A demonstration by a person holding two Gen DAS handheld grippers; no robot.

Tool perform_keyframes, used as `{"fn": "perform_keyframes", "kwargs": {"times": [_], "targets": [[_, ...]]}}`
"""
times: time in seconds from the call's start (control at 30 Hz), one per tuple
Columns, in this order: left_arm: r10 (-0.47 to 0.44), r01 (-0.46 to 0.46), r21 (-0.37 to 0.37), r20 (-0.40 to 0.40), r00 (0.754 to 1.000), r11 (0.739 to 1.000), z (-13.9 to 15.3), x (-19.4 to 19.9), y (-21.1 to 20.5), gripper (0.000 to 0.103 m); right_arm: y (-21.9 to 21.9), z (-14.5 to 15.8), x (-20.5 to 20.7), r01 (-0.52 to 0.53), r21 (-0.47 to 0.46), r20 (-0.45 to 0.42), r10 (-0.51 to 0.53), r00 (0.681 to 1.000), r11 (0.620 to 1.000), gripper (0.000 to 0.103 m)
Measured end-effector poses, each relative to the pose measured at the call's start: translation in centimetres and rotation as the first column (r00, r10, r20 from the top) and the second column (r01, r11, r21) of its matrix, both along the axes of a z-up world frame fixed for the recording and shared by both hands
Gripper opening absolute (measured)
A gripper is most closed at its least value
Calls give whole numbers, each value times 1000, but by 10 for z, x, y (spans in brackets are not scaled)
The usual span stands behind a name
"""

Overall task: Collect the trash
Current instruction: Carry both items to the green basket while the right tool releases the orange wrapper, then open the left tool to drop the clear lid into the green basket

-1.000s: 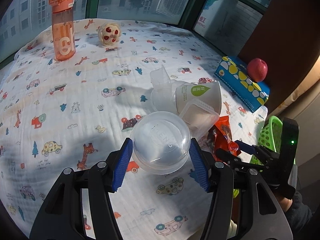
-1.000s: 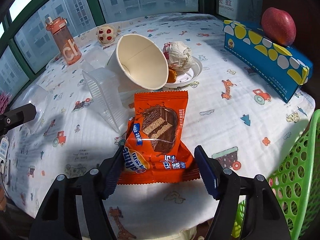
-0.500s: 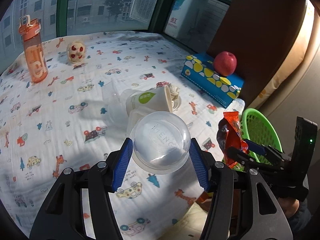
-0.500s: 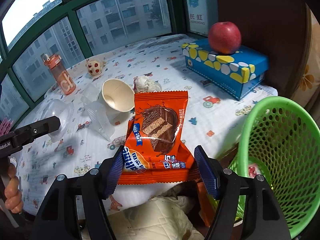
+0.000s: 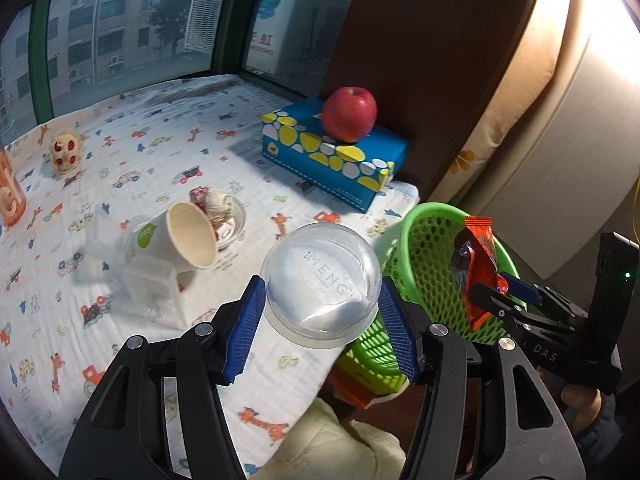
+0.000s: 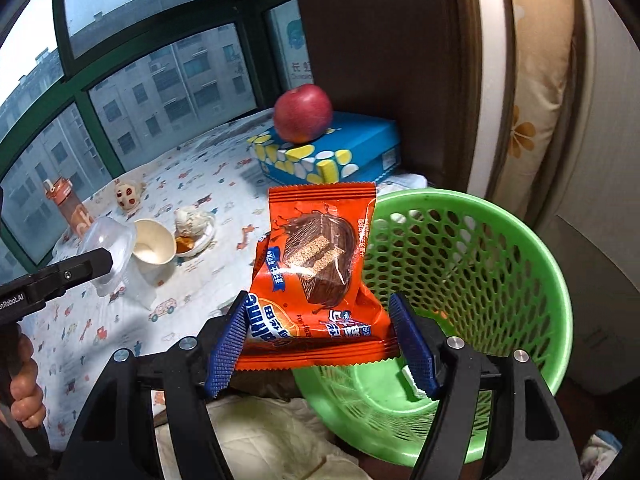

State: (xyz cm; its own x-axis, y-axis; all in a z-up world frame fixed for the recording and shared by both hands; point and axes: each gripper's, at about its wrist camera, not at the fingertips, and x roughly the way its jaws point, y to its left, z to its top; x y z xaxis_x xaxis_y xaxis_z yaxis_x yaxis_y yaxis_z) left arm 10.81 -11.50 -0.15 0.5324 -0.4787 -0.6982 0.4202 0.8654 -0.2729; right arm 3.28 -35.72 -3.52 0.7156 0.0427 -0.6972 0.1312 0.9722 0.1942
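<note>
Worktop (image 5: 168, 168) with cartoon-print cloth, window behind it. Green mesh basket (image 6: 492, 264) sits off the worktop's edge, tilted, mouth toward the cameras. Blue tissue box (image 5: 332, 164) at the far corner, red apple (image 5: 349, 114) on top of it. Left gripper (image 5: 320, 316): jaws clamped on a clear plastic dome lid (image 5: 320, 280), held in the air over the worktop edge, just beside the basket rim. Right gripper (image 6: 320, 344): jaws clamped on the lower part of an orange snack wrapper (image 6: 316, 276), upright, held in front of the basket mouth. On the worktop mid-area: paper cup (image 5: 180, 240) lying on its side, clear plastic container (image 5: 152, 292) touching it, small dish with crumpled tissue (image 5: 224, 216) just behind. Orange bottle (image 6: 68, 204) and a small spotted toy (image 5: 66, 150) near the window.
</note>
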Motion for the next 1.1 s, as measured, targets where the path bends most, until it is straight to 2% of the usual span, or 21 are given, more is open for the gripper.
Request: {"fn": "perform_keyframes", "kwargs": {"times": [0.23, 0.43, 0.6, 0.83, 1.1], "targets": [[-87, 87, 11, 20, 996, 996, 12, -2, -52, 57, -50, -4, -16, 103, -2, -7, -103, 995, 995, 68], [-141, 141, 23, 17, 990, 990, 15, -3, -86, 57, -77, -13, -18, 157, 17, -18, -156, 988, 987, 69], [-178, 177, 40, 23, 984, 983, 16, -5, -112, 57, -94, -20, -19, 196, 27, -22, -195, 981, 980, 77], [-227, 226, 67, 13, 974, 972, 8, -5, -144, 57, -109, -22, -25, 230, 42, -19, -229, 973, 972, 78], [-250, 253, 84, -38, 967, 964, -9, -1, -168, 57, -119, -17, -41, 253, 70, 9, -254, 967, 965, 78]]}}
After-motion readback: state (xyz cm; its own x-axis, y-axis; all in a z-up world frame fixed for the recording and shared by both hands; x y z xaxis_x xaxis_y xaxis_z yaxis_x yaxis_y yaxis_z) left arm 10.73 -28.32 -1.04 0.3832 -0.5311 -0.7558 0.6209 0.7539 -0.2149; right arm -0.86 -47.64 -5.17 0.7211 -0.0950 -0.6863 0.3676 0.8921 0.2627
